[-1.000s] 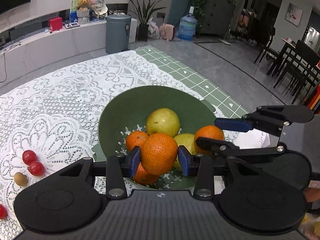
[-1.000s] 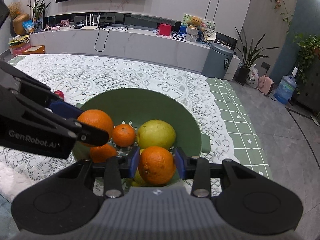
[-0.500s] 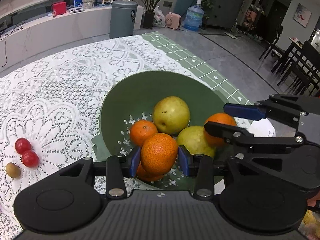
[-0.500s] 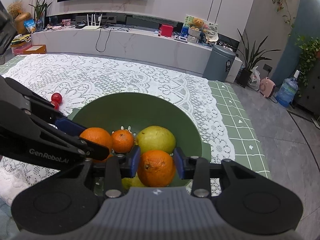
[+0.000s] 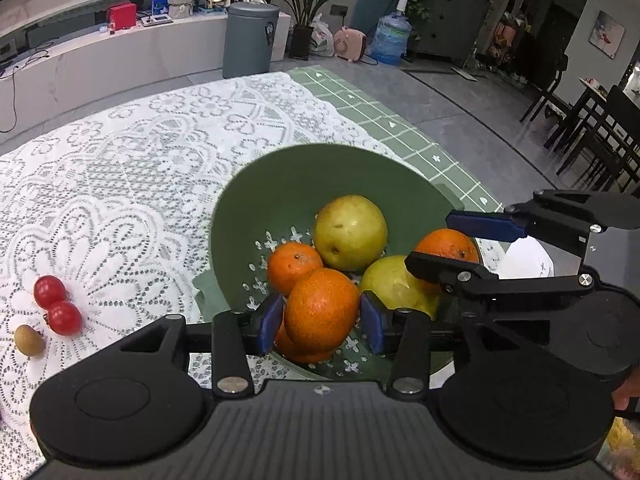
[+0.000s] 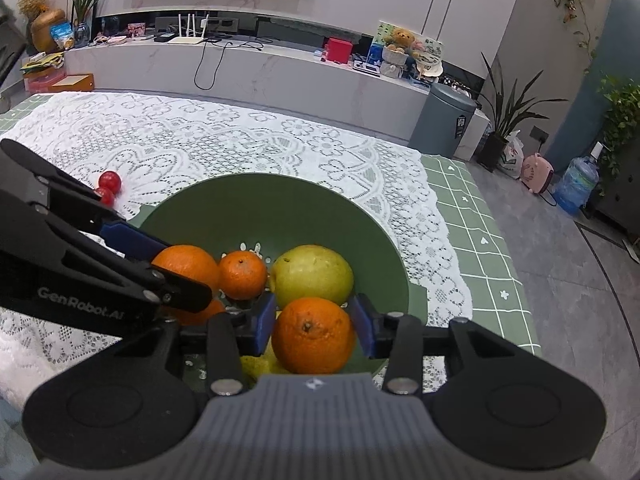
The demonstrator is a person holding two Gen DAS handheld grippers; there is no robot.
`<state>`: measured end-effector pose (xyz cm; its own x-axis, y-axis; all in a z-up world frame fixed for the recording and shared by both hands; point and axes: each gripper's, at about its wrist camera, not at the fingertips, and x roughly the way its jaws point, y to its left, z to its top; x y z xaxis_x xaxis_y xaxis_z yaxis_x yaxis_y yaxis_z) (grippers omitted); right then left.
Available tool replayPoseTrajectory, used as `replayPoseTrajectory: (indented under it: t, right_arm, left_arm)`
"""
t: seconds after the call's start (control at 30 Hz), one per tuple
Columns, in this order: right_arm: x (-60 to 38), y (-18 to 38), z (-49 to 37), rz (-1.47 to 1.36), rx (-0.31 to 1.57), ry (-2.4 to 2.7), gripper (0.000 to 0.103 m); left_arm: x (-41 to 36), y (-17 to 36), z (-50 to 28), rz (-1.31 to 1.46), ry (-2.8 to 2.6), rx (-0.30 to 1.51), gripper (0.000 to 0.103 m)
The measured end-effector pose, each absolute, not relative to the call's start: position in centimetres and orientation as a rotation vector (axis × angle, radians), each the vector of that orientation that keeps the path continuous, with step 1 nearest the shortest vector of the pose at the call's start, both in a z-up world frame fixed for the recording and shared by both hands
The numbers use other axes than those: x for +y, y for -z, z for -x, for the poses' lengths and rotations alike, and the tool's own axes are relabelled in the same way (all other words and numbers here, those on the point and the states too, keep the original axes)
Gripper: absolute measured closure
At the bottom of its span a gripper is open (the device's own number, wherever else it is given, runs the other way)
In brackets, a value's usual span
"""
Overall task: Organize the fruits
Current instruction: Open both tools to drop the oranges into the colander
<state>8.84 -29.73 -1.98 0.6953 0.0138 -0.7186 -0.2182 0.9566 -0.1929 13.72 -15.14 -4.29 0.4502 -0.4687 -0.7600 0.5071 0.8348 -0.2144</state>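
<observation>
A green bowl (image 5: 320,148) (image 6: 280,178) on the lace cloth holds two yellow-green pears (image 5: 350,232) (image 6: 312,276) and several oranges. My left gripper (image 5: 320,322) hangs over the bowl's near side with its jaws opening. A large orange (image 5: 322,308) sits between its blue pads with a thin gap on each side, resting on another orange below. My right gripper (image 6: 314,326) is also opening, and its pads still touch a second orange (image 6: 314,336). Each gripper shows in the other's view: the right gripper (image 5: 444,242) and the left gripper (image 6: 180,268).
Two cherry tomatoes (image 5: 56,304) (image 6: 110,180) and a small brown fruit (image 5: 29,340) lie on the white lace cloth (image 5: 120,184) left of the bowl. The table's green checked edge (image 5: 400,128) runs to the right, with floor, a bin and chairs beyond.
Both pairs of jaws have widened slightly around their oranges. The left orange now shows thin gaps at the pads. The bowl sits a little higher in the left wrist view.
</observation>
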Motion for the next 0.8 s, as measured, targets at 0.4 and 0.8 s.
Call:
replayPoseTrajectory:
  t: [0.4,0.8]
  right_arm:
    - [-28.0,1.5,-8.7,0.252,0.793,-0.212,0.064]
    - [-26.5,1.7,-8.5,0.307,0.819,-0.211,0.061]
  left_arm:
    - [-12.9,1.3,-12.4,-0.063,0.521,0.811,0.044]
    - [-10.1,1.0,-11.1,-0.047,0.435,0.813,0.043]
